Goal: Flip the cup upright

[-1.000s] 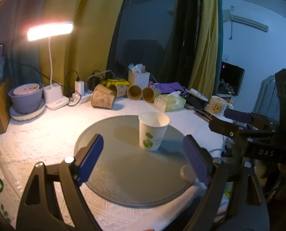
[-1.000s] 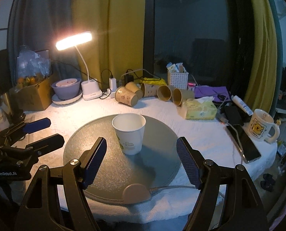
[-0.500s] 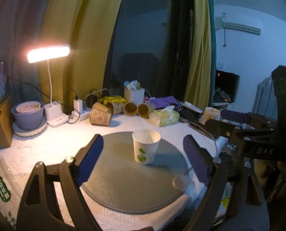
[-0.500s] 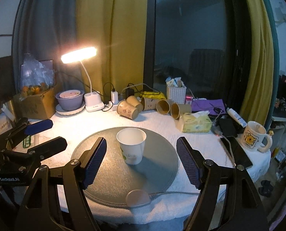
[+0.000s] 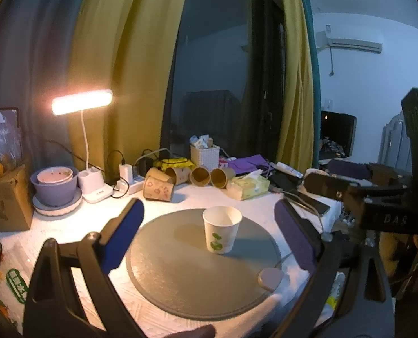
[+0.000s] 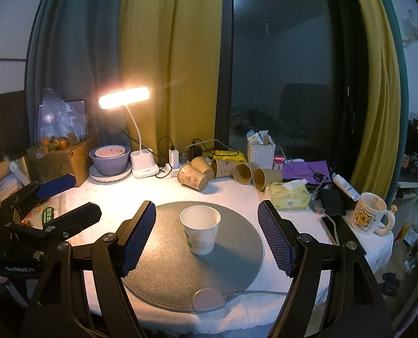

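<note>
A white paper cup with a green print (image 5: 221,232) stands upright, mouth up, on the round grey mat (image 5: 180,267); it also shows in the right wrist view (image 6: 200,229) on the mat (image 6: 237,256). My left gripper (image 5: 209,239) is open and empty, held back from the cup on the near side. My right gripper (image 6: 206,236) is open and empty, also short of the cup. Each gripper shows in the other's view, the right one (image 5: 364,188) at the right and the left one (image 6: 48,205) at the left.
Several brown paper cups (image 6: 217,170) lie on their sides at the back. A lit desk lamp (image 6: 124,101), purple bowls (image 6: 110,159), a tissue pack (image 6: 289,195), a white basket (image 6: 261,153), a bear mug (image 6: 368,214) and a phone (image 6: 331,224) ring the mat.
Both grippers have pulled back and up from the cup, which looks smaller and farther now. The cup has stayed upright in place.
</note>
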A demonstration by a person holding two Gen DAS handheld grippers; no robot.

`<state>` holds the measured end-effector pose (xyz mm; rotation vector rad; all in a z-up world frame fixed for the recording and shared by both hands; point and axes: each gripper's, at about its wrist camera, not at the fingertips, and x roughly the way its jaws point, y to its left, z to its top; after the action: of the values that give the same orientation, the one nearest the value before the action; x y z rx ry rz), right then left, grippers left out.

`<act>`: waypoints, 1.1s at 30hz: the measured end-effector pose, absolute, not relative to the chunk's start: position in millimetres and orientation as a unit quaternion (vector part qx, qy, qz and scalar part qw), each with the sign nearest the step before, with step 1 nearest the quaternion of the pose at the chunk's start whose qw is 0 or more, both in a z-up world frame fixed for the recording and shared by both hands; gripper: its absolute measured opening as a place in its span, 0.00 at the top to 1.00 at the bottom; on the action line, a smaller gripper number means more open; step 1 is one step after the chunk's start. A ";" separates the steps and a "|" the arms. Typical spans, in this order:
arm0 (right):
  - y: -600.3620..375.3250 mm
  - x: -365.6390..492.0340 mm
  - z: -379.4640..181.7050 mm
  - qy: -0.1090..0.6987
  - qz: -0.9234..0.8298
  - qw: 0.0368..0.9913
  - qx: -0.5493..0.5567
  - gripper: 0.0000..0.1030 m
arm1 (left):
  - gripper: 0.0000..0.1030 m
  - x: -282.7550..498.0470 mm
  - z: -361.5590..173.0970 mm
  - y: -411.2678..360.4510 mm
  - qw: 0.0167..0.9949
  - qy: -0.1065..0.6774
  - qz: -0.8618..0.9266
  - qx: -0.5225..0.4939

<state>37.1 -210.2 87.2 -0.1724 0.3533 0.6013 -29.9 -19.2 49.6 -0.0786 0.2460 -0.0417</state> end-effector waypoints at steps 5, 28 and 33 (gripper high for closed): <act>-207.9 34.3 90.0 0.169 0.298 0.936 -0.085 0.25 | 0.08 -35.9 54.9 -18.4 0.994 0.108 -0.007 -0.034; -193.8 28.1 100.0 0.162 0.313 0.931 -0.092 0.25 | 0.08 -49.1 66.3 -6.8 0.996 0.070 0.018 -0.042; -191.5 28.2 98.4 0.165 0.313 0.931 -0.092 0.25 | 0.08 -48.6 65.5 -5.4 0.996 0.071 0.018 -0.044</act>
<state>28.2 -191.5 98.4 -0.1881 0.3378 0.6412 -48.6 -5.4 65.5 -0.0888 0.1427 0.0367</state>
